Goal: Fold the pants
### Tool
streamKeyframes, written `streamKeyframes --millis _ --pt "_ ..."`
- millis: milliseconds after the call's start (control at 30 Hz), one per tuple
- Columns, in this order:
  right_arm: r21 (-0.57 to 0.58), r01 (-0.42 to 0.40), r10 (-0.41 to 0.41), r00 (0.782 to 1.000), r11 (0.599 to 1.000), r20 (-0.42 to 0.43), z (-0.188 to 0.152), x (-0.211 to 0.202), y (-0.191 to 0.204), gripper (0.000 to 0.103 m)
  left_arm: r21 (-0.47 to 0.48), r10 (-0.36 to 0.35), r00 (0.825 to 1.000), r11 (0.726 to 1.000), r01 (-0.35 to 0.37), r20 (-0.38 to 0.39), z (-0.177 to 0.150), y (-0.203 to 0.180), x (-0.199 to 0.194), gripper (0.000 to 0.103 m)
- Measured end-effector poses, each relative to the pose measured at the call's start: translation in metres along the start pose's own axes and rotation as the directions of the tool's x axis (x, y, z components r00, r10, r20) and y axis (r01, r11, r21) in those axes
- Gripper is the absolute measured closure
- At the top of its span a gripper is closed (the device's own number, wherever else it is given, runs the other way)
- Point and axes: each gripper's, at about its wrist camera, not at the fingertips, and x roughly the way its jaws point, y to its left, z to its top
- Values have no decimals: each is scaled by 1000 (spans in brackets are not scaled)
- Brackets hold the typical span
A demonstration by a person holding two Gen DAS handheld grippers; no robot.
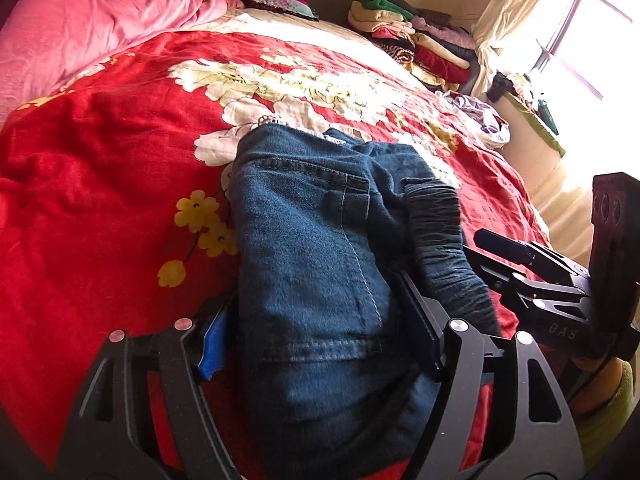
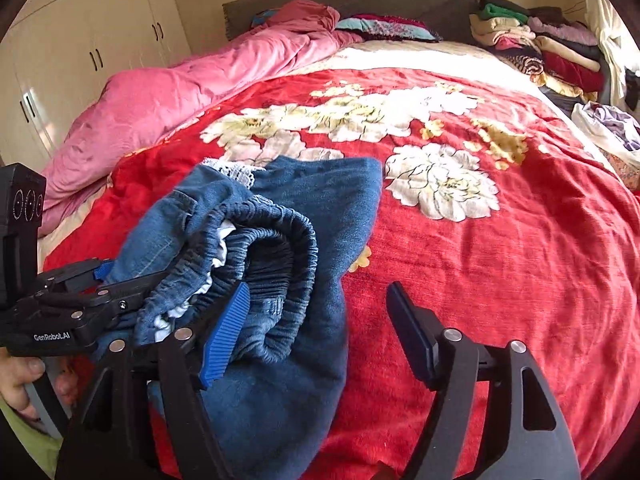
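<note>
Both tongs stand released: the left gripper [image 1: 316, 344] straddles the folded jeans [image 1: 320, 240] without pinching, the right gripper [image 2: 316, 332] gapes at their 3 o'clock side. The jeans lie bundled on the red bedspread [image 2: 500, 260]; the fold looks laid down, so next comes smoothing or another fold

Black hand-held gripper [image 2: 316, 336], blue ribbed pads [image 2: 226, 336], silver rivets.

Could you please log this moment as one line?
jeans: folded on bed | left claw: open around jeans | right claw: open beside waistband
</note>
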Motion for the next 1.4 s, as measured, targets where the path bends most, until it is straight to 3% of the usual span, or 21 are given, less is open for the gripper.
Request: streamKeyframes --millis 167,200,367,700,1233,1400 --pt "-3 -12 12 998 1000 67 -5 -34 6 14 3 -1 999 1000 1 49 -4 -6 -29 28" --pt "-5 -11 12 996 1000 88 -6 -42 8 11 3 2 999 1000 -2 53 -5 -7 -34 22" --pt "-1 -38 38 990 999 138 -19 -70 19 5 11 25 996 1000 -26 86 -14 -14 -61 10" --pt "-26 24 -18 979 999 204 -44 -111 33 5 4 85 991 996 -86 103 -40 -18 -101 10" --pt "-28 27 -22 985 999 170 -81 -135 45 5 8 153 984 988 -154 91 -87 -24 -124 10" --pt "-54 70 -59 981 996 184 -93 -138 54 5 14 172 981 985 -173 89 -101 -26 -124 10"
